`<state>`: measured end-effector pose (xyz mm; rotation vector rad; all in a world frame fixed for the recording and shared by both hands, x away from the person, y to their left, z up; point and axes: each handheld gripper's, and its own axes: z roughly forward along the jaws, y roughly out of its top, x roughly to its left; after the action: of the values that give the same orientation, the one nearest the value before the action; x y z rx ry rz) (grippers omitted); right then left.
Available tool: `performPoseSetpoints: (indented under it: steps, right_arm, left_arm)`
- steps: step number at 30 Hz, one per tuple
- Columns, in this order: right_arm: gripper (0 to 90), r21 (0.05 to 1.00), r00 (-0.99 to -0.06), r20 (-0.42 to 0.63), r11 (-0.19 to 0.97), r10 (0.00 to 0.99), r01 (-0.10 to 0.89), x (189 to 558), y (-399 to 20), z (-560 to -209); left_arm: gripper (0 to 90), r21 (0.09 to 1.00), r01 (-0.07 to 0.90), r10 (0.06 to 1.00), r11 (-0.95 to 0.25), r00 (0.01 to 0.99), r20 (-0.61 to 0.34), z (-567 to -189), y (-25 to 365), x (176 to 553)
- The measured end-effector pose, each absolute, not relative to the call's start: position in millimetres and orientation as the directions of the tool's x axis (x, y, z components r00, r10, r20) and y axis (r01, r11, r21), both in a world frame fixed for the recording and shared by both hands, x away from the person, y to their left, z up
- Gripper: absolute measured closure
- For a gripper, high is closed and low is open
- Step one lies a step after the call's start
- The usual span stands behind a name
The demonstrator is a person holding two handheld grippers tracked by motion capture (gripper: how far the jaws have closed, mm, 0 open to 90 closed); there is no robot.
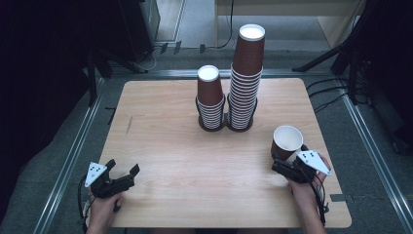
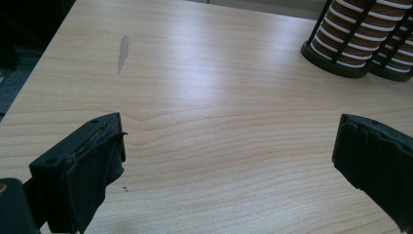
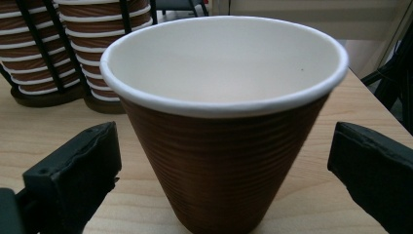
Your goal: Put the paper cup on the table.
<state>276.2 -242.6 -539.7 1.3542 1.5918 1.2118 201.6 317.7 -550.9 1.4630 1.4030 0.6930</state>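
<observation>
A single brown ribbed paper cup [image 1: 287, 140] with a white inside stands upright near the table's right edge. My right gripper [image 1: 288, 157] is open, its jaws on either side of the cup [image 3: 224, 146] with a gap on both sides. My left gripper [image 1: 122, 167] hovers open at the table's near left corner, with only bare wood between its jaws [image 2: 229, 146]. Two stacks of the same cups stand upside down in black wire holders at the far middle: a short stack [image 1: 210, 100] and a tall stack [image 1: 246, 73].
The light wooden table [image 1: 170, 131] has a small dark scuff [image 2: 122, 51] at its left side. The stack holders [image 2: 341, 66] sit ahead and to the right of my left gripper. Cables and dark stands lie on the floor around the table.
</observation>
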Motion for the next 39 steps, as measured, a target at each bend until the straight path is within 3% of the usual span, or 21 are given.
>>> performPoseSetpoints:
  steps: [20,39]
  right_arm:
    - [0.0,0.944,-0.183,0.038,0.025,0.982,0.329,251.8,-275.9,-542.7]
    - [0.0,0.944,-0.097,0.032,0.001,0.995,0.329,236.1,-315.3,-543.3]
  left_arm:
    - [0.0,0.904,0.409,0.960,0.125,0.180,-0.214,-551.2,317.5,199.9]
    - [0.0,0.908,0.404,0.961,0.111,0.190,-0.201,-551.3,315.2,194.6]
